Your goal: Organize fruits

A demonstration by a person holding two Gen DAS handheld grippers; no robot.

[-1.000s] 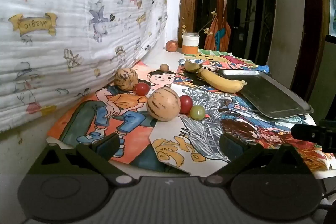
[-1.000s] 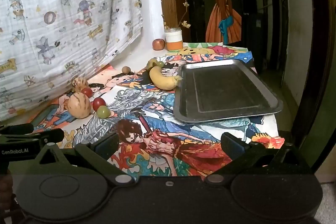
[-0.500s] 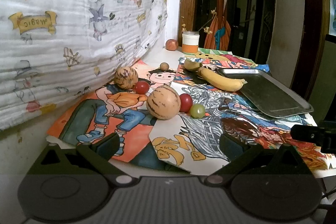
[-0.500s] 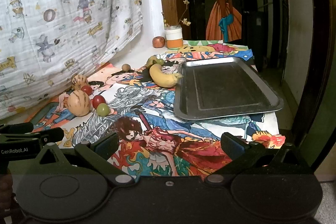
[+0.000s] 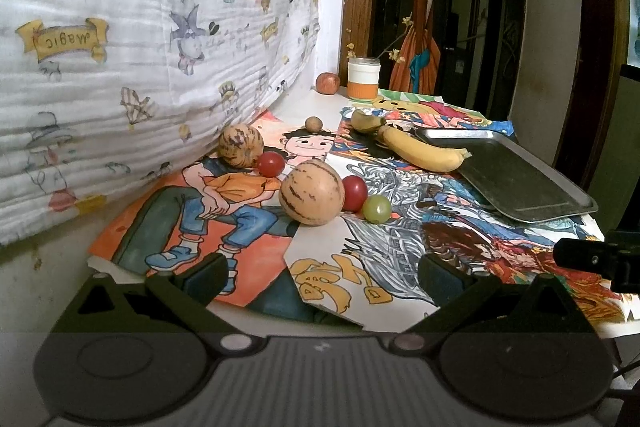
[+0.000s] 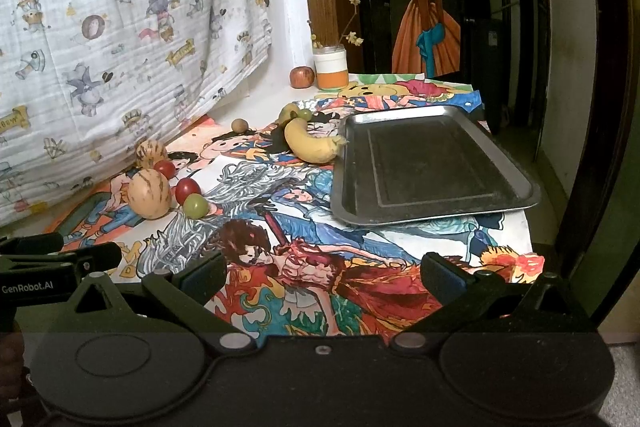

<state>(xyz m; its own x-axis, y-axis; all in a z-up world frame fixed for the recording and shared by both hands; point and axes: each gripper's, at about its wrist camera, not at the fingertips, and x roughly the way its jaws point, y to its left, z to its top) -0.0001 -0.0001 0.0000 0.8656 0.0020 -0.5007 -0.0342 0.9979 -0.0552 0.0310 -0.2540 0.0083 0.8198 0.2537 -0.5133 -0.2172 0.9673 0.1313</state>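
Fruits lie on cartoon posters. A striped melon [image 5: 311,191] sits with a red tomato [image 5: 354,187] and a green grape [image 5: 376,209] beside it. A second melon [image 5: 240,144] and tomato [image 5: 270,164] lie behind. A banana [image 5: 422,151] touches the empty metal tray [image 5: 516,183], which also shows in the right wrist view [image 6: 432,163]. My left gripper [image 5: 322,273] is open and empty, short of the near melon. My right gripper [image 6: 324,273] is open and empty over the poster, in front of the tray.
A small brown fruit [image 5: 313,123], a greenish fruit [image 5: 366,121], an apple [image 5: 328,83] and an orange-banded jar [image 5: 362,79] stand farther back. A printed cloth [image 5: 140,27] hangs along the left. The table's right edge [image 6: 528,235] drops off beside the tray.
Both views have shifted only slightly; the right gripper has crept a little forward. The fruits and tray have not moved.
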